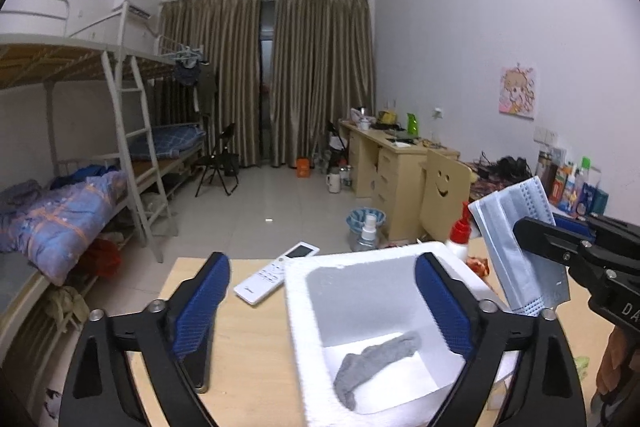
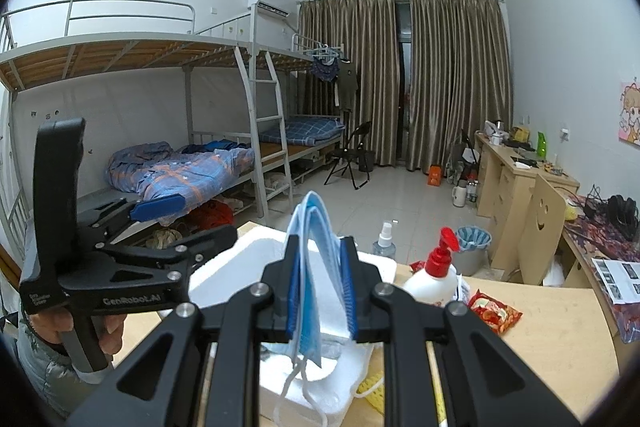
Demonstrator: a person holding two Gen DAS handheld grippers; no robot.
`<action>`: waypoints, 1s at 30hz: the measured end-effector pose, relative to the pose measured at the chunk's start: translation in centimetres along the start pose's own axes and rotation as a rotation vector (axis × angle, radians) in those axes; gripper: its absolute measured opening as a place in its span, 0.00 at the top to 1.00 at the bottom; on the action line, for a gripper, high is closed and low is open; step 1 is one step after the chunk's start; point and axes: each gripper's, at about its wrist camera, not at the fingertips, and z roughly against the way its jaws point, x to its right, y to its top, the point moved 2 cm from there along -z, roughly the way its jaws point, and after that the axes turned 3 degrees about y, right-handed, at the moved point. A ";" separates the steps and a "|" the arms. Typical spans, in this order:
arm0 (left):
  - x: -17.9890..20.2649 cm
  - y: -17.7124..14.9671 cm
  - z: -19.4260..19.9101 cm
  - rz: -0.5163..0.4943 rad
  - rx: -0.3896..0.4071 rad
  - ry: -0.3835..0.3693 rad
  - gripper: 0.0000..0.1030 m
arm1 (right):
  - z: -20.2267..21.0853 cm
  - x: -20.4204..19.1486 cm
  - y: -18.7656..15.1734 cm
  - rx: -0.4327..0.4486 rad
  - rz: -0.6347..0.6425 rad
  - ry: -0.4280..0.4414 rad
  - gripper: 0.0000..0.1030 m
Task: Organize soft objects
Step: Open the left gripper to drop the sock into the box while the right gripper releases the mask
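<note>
Where the left wrist view looks down, the left hand-held gripper [image 1: 322,301] stands wide and empty over the white foam box [image 1: 298,291] on the table [image 1: 248,355], a grey sock [image 1: 374,361] lying inside; the blue face mask [image 1: 510,247] hangs to its right, long axis near upright, pinched by the right hand-held gripper [image 1: 538,241]. In the right wrist view, the right hand-held gripper [image 2: 320,293] is narrow, clamped on the mask [image 2: 310,267] directly above the box [image 2: 248,259]; a straight lowering should do.

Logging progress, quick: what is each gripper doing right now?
Left gripper: jaws open, empty, above the foam box with the grey sock inside.
Right gripper: shut on the blue face mask.
</note>
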 end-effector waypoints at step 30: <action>-4.0 -1.2 1.0 0.070 0.038 0.083 0.01 | -4.9 0.7 -0.6 -0.079 -0.016 0.036 0.58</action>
